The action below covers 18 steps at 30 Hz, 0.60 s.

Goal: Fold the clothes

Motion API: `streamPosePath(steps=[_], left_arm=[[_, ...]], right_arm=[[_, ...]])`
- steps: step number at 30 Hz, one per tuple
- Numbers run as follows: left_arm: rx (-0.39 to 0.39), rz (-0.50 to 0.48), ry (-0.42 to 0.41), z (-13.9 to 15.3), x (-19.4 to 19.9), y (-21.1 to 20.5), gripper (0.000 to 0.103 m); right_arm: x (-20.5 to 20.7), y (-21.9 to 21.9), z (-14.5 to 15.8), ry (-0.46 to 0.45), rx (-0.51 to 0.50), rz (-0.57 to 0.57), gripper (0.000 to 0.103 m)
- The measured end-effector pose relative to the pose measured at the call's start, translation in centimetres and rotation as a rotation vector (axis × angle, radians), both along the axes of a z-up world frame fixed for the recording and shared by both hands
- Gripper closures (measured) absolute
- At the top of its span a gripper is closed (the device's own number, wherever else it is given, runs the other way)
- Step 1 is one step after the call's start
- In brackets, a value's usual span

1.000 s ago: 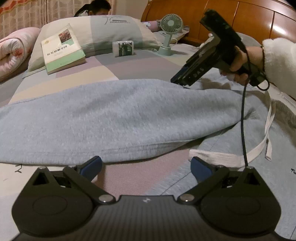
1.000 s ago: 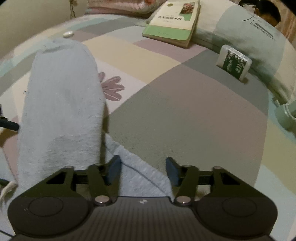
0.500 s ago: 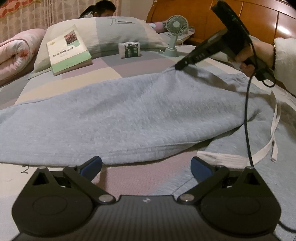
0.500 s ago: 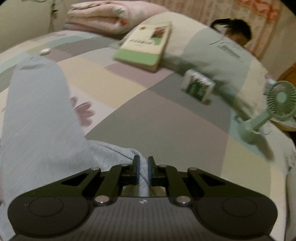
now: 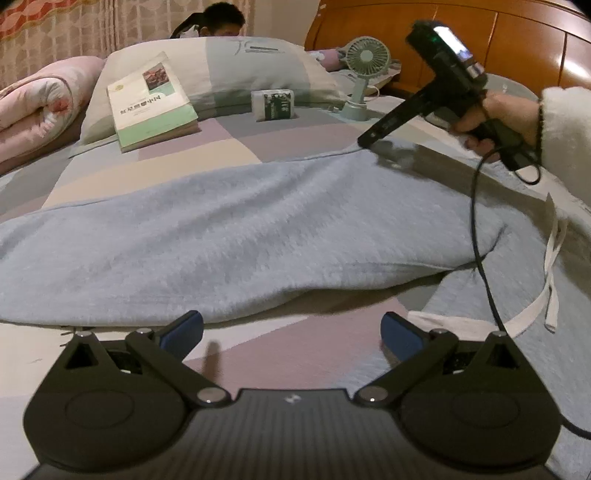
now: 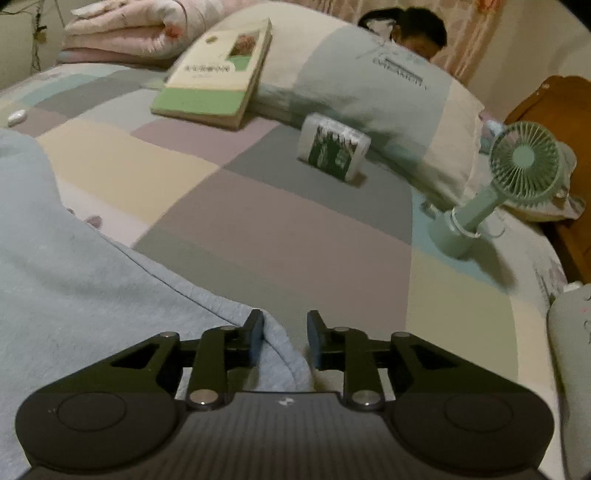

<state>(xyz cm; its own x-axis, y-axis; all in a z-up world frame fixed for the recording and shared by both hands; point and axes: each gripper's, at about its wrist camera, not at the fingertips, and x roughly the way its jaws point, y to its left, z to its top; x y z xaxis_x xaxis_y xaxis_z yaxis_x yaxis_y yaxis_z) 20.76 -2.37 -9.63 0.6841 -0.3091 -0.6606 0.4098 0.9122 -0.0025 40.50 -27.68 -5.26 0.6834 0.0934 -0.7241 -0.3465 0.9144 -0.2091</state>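
Light blue-grey sweatpants (image 5: 258,229) lie spread across the patchwork bed, their white drawstring (image 5: 550,266) trailing at the right. My left gripper (image 5: 291,332) hovers wide open over bare bedsheet just in front of the pants' near edge, holding nothing. A hand in a white sleeve holds my right gripper (image 5: 364,140) at the pants' far corner. In the right wrist view the right gripper (image 6: 286,332) is opening its jaws. A folded edge of the pants (image 6: 74,280) lies loosely between them, against the left finger, and is not pinched.
A green-and-white book (image 5: 147,99) leans on a big pillow (image 5: 240,62). A tissue pack (image 5: 273,105) and a small green fan (image 5: 364,70) stand beyond the pants. A rolled pink quilt (image 5: 33,103) lies far left, the wooden headboard (image 5: 517,40) right. A person (image 5: 221,18) sits behind the pillow.
The right gripper shut on the pants' far edge, drew it back toward the fan, and now its jaws have parted again. The left gripper has stayed open and still.
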Motion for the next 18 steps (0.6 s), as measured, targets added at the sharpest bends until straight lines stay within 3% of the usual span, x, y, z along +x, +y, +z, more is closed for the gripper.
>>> streamPosePath(steps=[8,11,15,18], left_arm=[[-0.016,-0.01,-0.022,1.1,-0.2,0.1,0.002],[-0.017,-0.022,-0.026,1.2,-0.3,-0.1,0.002],[-0.002,-0.035,-0.026,0.9,-0.5,-0.7,0.002],[0.005,-0.038,-0.025,0.7,-0.4,-0.8,0.002]], right_arm=[[-5.6,-5.7,5.0,-0.065,-0.045,-0.068,0.041],[-7.1,-9.1,4.2,-0.04,-0.08,-0.129,0.031],[-7.3,-12.6,0.7,0.042,-0.095,-0.187,0.03],[-6.8,-14.4,-1.3,0.043,-0.081,-0.223,0.03]])
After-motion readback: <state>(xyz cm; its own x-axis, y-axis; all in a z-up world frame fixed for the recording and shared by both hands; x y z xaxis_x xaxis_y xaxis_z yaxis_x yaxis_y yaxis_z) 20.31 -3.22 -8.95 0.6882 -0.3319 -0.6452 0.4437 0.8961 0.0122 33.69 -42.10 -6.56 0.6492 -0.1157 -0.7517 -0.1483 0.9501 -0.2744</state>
